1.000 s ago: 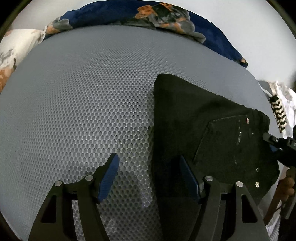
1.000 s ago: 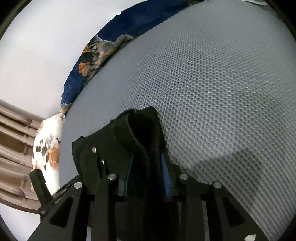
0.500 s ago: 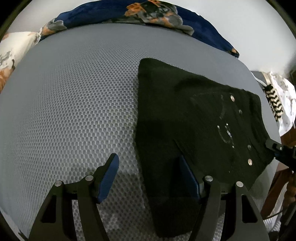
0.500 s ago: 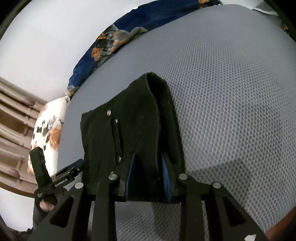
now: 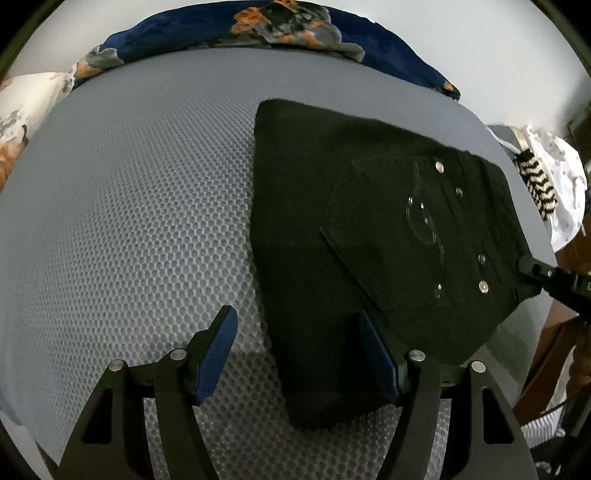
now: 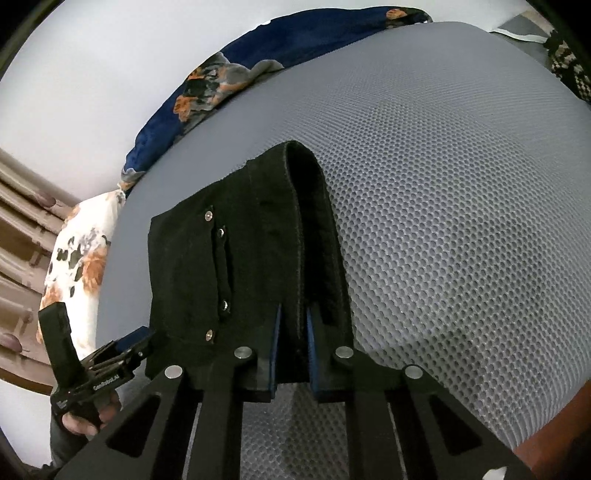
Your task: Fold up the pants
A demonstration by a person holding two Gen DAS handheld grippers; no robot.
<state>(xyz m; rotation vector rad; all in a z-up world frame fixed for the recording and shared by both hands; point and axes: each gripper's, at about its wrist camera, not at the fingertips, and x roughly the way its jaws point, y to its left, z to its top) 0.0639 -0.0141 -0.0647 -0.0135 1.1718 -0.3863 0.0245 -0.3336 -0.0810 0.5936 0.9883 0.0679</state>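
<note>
The black pants (image 5: 369, 221) lie folded on the grey mesh mattress (image 5: 129, 221), studs and a pocket facing up. My left gripper (image 5: 297, 350) is open wide over the fold's near left corner; its left pad (image 5: 218, 350) sits on bare mesh and its right pad (image 5: 376, 354) lies against the cloth. In the right wrist view the pants (image 6: 240, 240) run away from my right gripper (image 6: 293, 343), whose jaws are closing with a thick seam edge pinched between the blue pads. That right gripper (image 5: 532, 267) shows at the waistband corner. The left gripper (image 6: 125, 354) is held in a hand (image 6: 85, 417).
A navy floral blanket (image 5: 258, 29) lines the mattress's far edge, with a floral pillow (image 5: 22, 103) at its left end. A black-and-white striped cloth (image 5: 535, 181) and wooden furniture (image 5: 554, 350) lie past the right edge. A wooden headboard (image 6: 18, 221) stands behind the pillow.
The pants have spread out flatter and slid left in the left wrist view, showing more studs. In the right wrist view the bunched cloth has stretched away and the pads have narrowed on it.
</note>
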